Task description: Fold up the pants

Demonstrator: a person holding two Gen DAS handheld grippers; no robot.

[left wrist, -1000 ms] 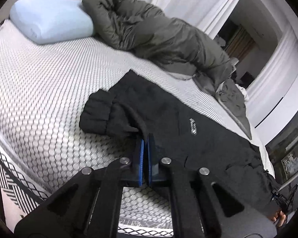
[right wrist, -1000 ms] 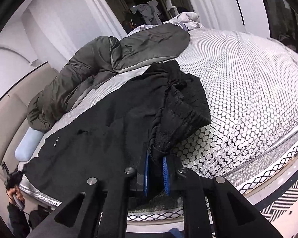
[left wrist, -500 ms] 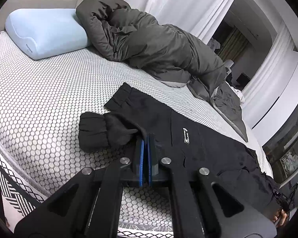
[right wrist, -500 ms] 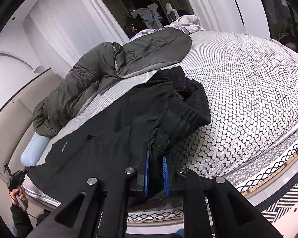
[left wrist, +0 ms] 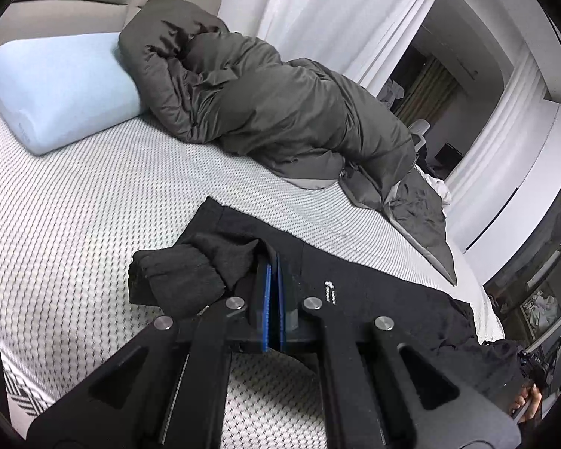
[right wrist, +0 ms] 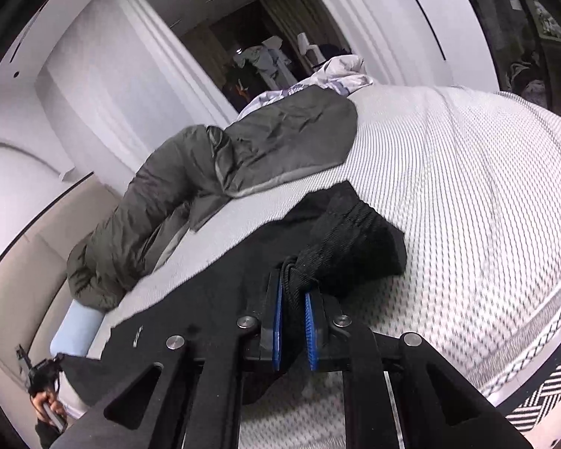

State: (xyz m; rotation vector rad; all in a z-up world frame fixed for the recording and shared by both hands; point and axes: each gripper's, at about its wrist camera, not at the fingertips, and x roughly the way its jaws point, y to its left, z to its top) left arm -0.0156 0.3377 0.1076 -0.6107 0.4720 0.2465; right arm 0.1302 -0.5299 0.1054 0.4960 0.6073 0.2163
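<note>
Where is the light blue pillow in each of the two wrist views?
Left wrist view: light blue pillow fills the upper left, lying on the mattress against the headboard.
Right wrist view: light blue pillow is a small patch at lower left, partly hidden.
Shared landmark: the dark grey duvet touching it.

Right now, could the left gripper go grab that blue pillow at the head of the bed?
Probably not yet: the left gripper is shut on the black pants. The mattress up to the pillow looks bare.
</note>
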